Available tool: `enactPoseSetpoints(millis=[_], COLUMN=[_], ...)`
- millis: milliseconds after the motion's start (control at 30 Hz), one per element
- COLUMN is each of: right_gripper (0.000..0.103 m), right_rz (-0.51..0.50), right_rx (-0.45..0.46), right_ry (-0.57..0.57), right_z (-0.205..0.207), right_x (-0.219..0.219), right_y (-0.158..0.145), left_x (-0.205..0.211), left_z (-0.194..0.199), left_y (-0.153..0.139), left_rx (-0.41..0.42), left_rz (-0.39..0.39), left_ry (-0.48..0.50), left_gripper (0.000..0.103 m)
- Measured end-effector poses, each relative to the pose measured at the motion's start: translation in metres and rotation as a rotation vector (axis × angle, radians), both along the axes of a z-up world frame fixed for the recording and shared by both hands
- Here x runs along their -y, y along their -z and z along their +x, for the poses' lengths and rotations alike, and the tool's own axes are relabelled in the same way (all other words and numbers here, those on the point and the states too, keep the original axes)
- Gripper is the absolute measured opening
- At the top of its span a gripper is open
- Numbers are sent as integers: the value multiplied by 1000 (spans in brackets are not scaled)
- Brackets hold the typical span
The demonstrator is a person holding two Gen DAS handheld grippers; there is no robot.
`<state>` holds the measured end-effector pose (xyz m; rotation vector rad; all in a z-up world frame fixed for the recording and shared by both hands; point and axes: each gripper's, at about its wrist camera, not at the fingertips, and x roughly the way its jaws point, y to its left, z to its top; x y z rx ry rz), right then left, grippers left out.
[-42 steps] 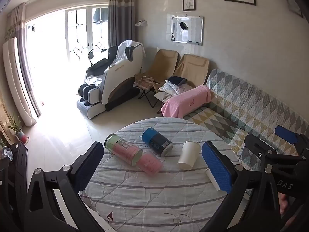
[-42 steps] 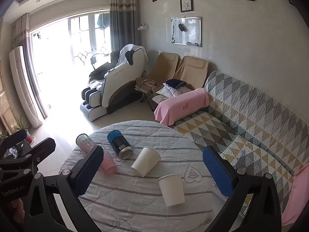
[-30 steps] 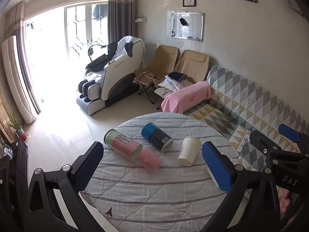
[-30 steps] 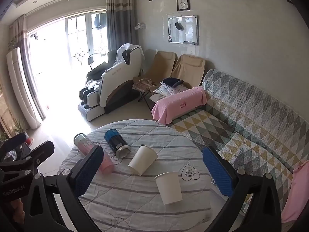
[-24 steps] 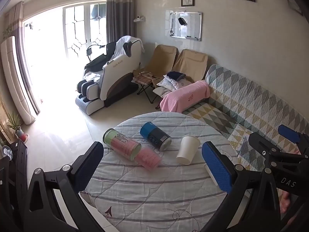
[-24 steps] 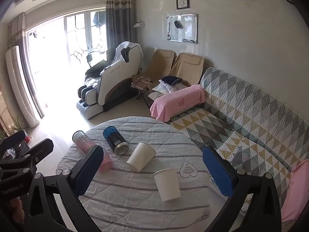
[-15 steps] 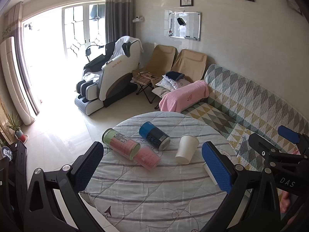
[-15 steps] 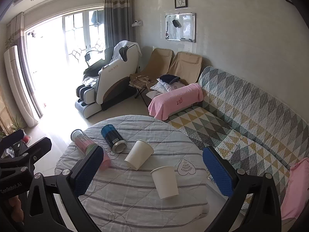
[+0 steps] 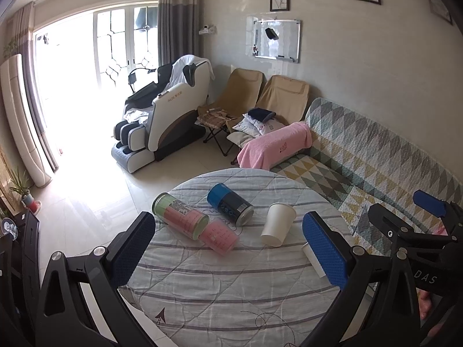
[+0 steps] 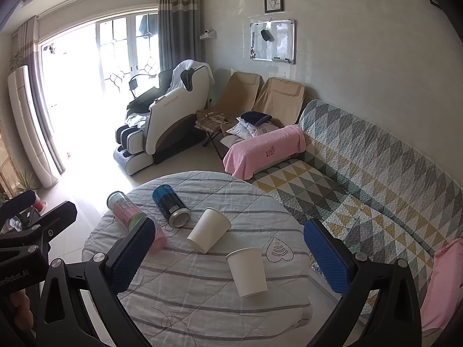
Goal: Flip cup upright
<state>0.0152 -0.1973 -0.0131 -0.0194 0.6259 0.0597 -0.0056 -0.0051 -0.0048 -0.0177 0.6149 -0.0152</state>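
Left wrist view: the left claw (image 9: 231, 248) stands wide open and empty above the near half of the round bench (image 9: 220, 289), which carries a striped quilted cover. On the bench, toward 12 o'clock from the claw, a pink tumbler with a green lid (image 9: 185, 219) and a blue canister (image 9: 230, 204) lie on their sides. At about 1 o'clock a white paper cup (image 9: 277, 224) lies tipped, rim away from the camera. A second paper cup (image 9: 314, 260) shows only in part behind the claw's right pad. The right claw (image 9: 428, 202) enters at 3 o'clock.

Right wrist view: the right claw (image 10: 228, 263) is likewise fully spread, holding nothing. The nearest paper cup (image 10: 249, 271) lies on its side directly between the pads, rim toward 11 o'clock. The other paper cup (image 10: 208, 230) lies just beyond, at 11 o'clock, mouth to the upper right.

Assessment: paper cups are judged very light, thin-walled and easily crushed; likely to skid on the quilt. Recommended hold is across the mid-wall with light pressure, away from the soft open rim.
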Motion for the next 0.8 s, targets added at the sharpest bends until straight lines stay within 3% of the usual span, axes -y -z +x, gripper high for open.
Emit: enactPoseSetpoints(millis=[800], right_gripper=[103], right_rz=[-2], right_rx=[-14], right_ry=[-8], right_z=[2], right_x=[-7], right_y=[7], left_x=[-7], left_z=[5], left_y=[1], left_rx=[-10], left_rz=[1], left_ry=[-13], left_gripper=[103])
